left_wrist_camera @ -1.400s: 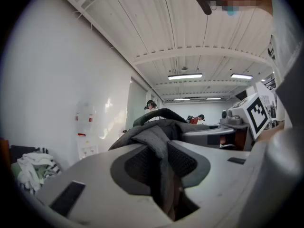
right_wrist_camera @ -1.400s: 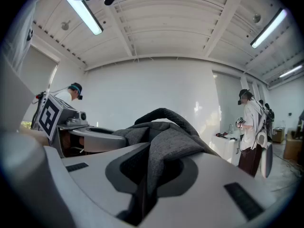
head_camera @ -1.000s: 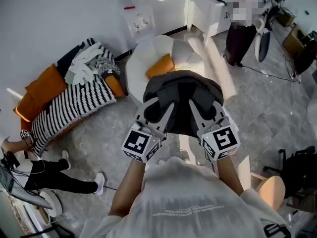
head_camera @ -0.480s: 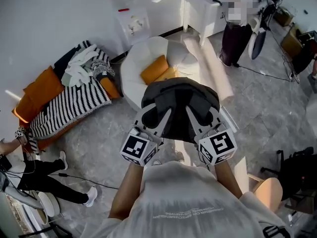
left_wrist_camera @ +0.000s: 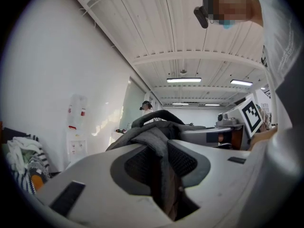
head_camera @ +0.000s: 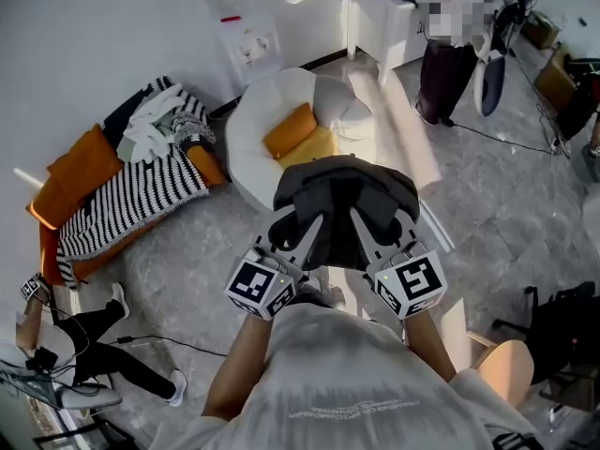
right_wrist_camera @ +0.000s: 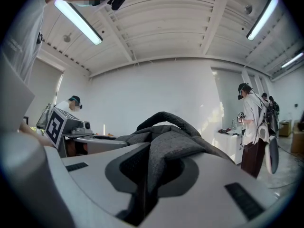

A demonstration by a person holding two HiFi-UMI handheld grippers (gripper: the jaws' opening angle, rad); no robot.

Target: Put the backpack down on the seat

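A dark grey backpack [head_camera: 343,204] hangs in the air in front of me, over the floor just short of a round white seat [head_camera: 255,144] with orange cushions [head_camera: 289,129]. My left gripper [head_camera: 298,230] is shut on a fold of its grey fabric [left_wrist_camera: 159,146]. My right gripper [head_camera: 375,225] is shut on another fold of the same fabric [right_wrist_camera: 161,151]. Both grippers point upward, toward the ceiling, and the pack's top handle [right_wrist_camera: 166,119] arches above the jaws. The lower part of the pack is hidden behind the grippers.
A striped orange sofa [head_camera: 122,195] with clothes on it stands at the left wall. A person [head_camera: 89,359] sits on the floor at lower left. Another person [head_camera: 450,54] stands by a white table [head_camera: 389,17] at the back. Black gear [head_camera: 562,317] sits at the right.
The backpack and both grippers have come slightly nearer to me and lower in the picture, and the white seat shows more fully beyond them. The person on the floor has shifted left.
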